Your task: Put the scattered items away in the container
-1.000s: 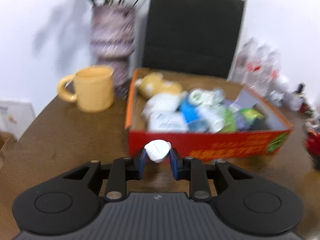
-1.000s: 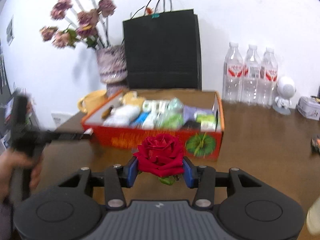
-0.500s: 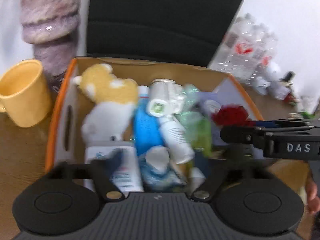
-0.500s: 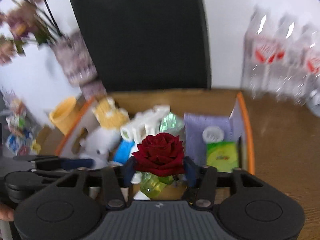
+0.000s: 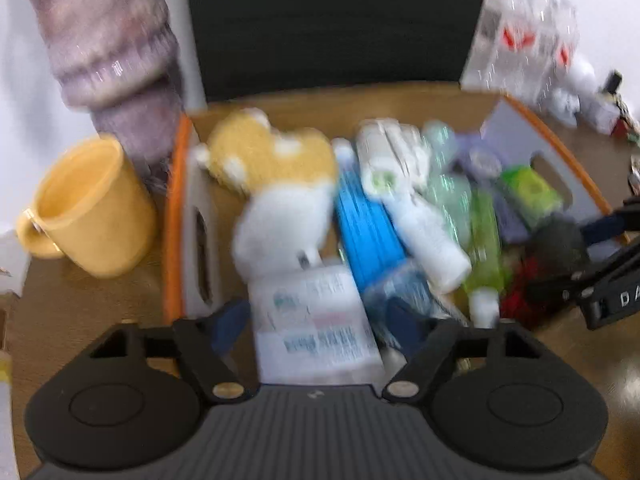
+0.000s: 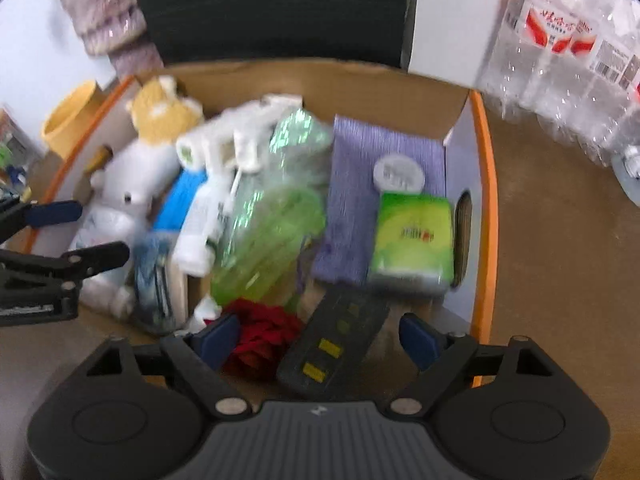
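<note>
**Both drops made over the full box**

White wall and a black paper bag (image 6: 276, 8) back the brown wooden bench (image 6: 560, 240), where the orange-rimmed cardboard box (image 6: 486, 184) sits crammed with toys, bottles and packets. The right hand-held gripper (image 6: 320, 336) hangs over the box's near end; its jaws have just been opening and now stand wide, and the dark red fabric rose (image 6: 260, 336) lies loose between them, beside a dark remote-like slab (image 6: 332, 344), apparently gripped by neither pad. The left hand-held gripper (image 5: 320, 320) hovers at the other end over a white printed packet (image 5: 316, 320); its jaws have just eased inward a little yet remain well apart, holding nothing.

To finish this release cleanly, I would lift both grippers straight up before swinging away, so no blue pad snags the rose or nudges the heaped contents over the rim.
</note>
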Available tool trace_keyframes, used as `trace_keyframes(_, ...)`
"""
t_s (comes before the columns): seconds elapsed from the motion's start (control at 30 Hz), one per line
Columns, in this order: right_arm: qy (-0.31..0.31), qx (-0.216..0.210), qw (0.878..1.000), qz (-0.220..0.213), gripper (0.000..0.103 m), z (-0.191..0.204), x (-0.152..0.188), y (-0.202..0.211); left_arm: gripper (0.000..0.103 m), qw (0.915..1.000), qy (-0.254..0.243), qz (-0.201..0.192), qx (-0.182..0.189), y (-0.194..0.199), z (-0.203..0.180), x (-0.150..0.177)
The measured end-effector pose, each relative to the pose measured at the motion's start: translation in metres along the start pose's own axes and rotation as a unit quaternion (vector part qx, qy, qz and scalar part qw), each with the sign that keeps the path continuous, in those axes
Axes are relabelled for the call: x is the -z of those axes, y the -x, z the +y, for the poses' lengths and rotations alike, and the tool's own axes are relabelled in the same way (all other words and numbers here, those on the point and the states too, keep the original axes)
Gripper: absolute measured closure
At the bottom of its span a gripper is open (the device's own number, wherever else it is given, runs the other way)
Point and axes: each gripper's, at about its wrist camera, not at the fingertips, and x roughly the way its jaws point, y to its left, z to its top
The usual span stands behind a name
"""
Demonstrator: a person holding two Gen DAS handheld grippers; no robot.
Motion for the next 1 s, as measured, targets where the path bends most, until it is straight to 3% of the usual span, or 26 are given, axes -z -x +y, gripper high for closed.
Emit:
trace_keyframes(0.1, -0.008, 0.007, 1.0, 0.008, 0.015, 0.002, 0.004, 0.001, 0.028, 0.9996, -0.022, -0.003, -0.018, 0.0, -0.004, 0.005)
trace_keyframes(0.6, -0.063, 0.029, 0.998, 0.009, 0.015, 0.013, 0.033, 0.014, 0.028, 0.9995, -0.016, -0.014, -0.023, 0.01, -0.004, 0.025)
trace_keyframes(0.73, -0.09, 0.027, 0.996, 0.007, 0.015, 0.011, 0.029, 0.023, 0.027, 0.9995, 0.031, -0.002, -0.01, 0.02, 0.003, 0.022)
trace_keyframes(0.83, -0.103, 0.016, 0.994, -0.014, 0.015, 0.009, 0.029, 0.042, 0.021, 0.9987, 0.049, 0.0, 0.012, 0.04, 0.004, 0.017)
trace_keyframes(0.9, -0.101, 0.015, 0.994, -0.028, 0.015, 0.013, 0.03, 0.059, 0.019, 0.9985, 0.054, 0.006, -0.003, 0.05, 0.002, 0.015)
trace_keyframes(1.0, -0.09, 0.021, 0.995, -0.043, 0.014, 0.021, 0.036, 0.083, 0.006, 0.9963, 0.084, 0.015, -0.004, 0.066, 0.004, 0.018)
